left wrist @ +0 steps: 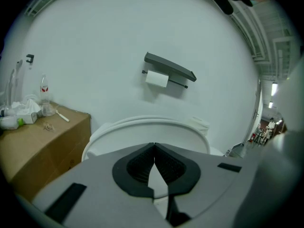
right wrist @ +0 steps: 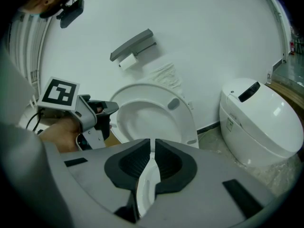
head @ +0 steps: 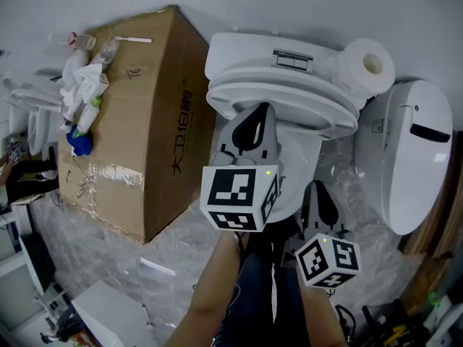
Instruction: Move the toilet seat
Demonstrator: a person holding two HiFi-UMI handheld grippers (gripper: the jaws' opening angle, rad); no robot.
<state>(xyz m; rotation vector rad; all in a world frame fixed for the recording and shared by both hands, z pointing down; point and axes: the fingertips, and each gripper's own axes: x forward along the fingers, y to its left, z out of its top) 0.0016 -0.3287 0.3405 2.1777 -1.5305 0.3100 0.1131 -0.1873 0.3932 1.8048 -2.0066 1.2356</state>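
Note:
The white toilet point(head: 278, 67) stands against the wall with its lid point(right wrist: 152, 115) raised; the lid's underside and two grey bumpers face me in the right gripper view. My left gripper point(head: 263, 111) is shut with nothing in it. It hangs just in front of the raised lid point(left wrist: 152, 127), fingertips touching point(left wrist: 154, 145). Low at the bowl's front right, my right gripper point(head: 317, 188) is shut on the thin white edge of the toilet seat point(right wrist: 145, 186), which runs between its jaws point(right wrist: 152, 144). The left gripper point(right wrist: 97, 115) also shows beside the lid's left edge.
A large cardboard box point(head: 137, 136) with bottles and tissues on top stands left of the toilet. A second white toilet point(head: 416, 157) sits close on the right. A paper roll point(head: 370, 63) rests on the tank. On the wall is a grey paper holder point(left wrist: 168, 69).

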